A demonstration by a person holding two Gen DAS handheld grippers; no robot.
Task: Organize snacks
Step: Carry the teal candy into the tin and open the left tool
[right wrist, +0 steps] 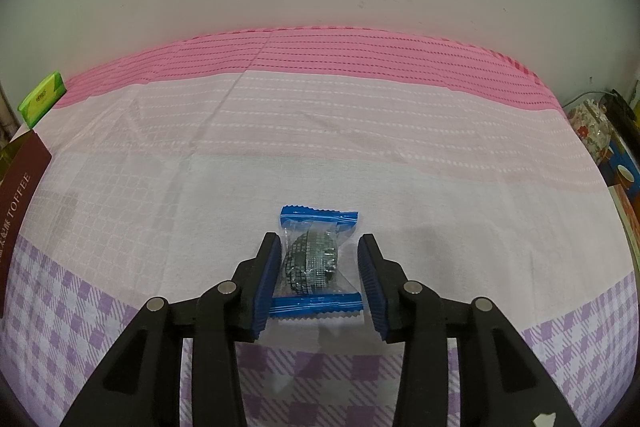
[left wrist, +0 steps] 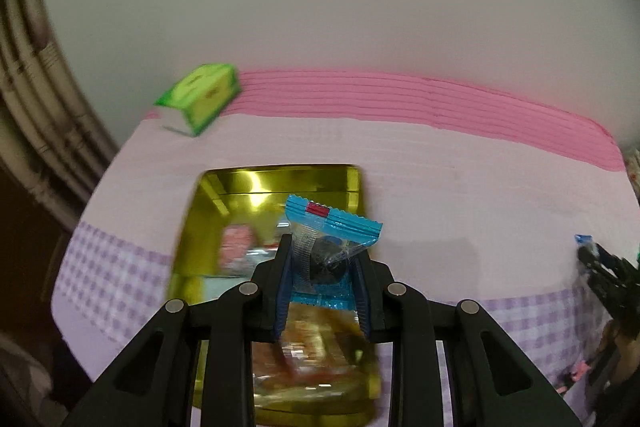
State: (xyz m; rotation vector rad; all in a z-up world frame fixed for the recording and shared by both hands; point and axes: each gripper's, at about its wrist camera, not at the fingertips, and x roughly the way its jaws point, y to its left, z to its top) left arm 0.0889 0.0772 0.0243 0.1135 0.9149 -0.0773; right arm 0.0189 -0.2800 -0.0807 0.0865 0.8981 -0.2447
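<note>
The left claw (left wrist: pixel 324 259) is clenched on a blue-ended clear snack packet (left wrist: pixel 326 247) with a dark round sweet inside, the packet pinched between the blue pads and lifted clear of the worktop (left wrist: pixel 460 195). Directly beneath and ahead of that claw sits an open gold tin (left wrist: pixel 276 183), its shiny inner wall catching the light; blurred wrapped snacks (left wrist: pixel 312 351) lie inside it, just under the jaws. Further ahead and to the left of the claw, a green box (left wrist: pixel 200 97) rests at the far edge of the pink and lilac checked cloth (left wrist: pixel 440 107), against the pale wall.

The right claw (right wrist: pixel 318 255) stands released: its jaws straddle a second blue-ended packet (right wrist: pixel 314 259) that lies flat on the cloth. The left pad sits right against the wrapper's edge, while the right pad stands apart from it with a clear gap. Far to the left of this claw, a dark red lid (right wrist: pixel 22 195) printed TOFFEE lies at the worktop's edge. In the left wrist view the right claw appears far off to the right, low over the cloth.
</note>
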